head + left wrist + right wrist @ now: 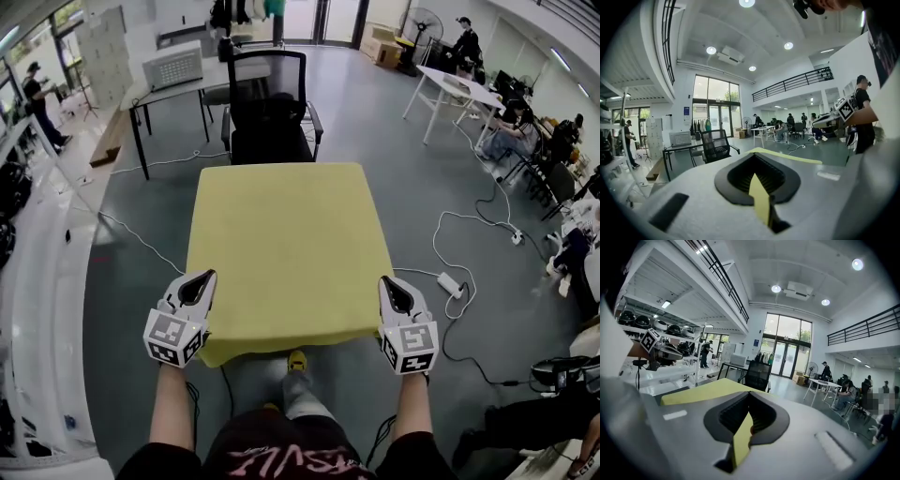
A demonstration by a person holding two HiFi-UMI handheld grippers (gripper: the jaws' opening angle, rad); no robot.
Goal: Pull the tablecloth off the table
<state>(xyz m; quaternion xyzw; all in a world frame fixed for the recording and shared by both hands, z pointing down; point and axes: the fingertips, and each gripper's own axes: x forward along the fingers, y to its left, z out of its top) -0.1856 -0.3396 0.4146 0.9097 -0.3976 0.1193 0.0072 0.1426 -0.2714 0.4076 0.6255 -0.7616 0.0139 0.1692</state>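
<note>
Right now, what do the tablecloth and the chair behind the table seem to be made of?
The tablecloth looks like thin matte yellow fabric: it drapes limply over the edges. The chair seems black mesh on a plastic or metal frame; its back looks partly see-through.

The cloth is plain yellow and lies spread flat over a square table, which it hides entirely. Its near edge hangs over the front, sagging a little lower toward the left corner. A thin fold at each near corner is nipped by the left gripper and right gripper. The far edge seems to drape too.
</note>
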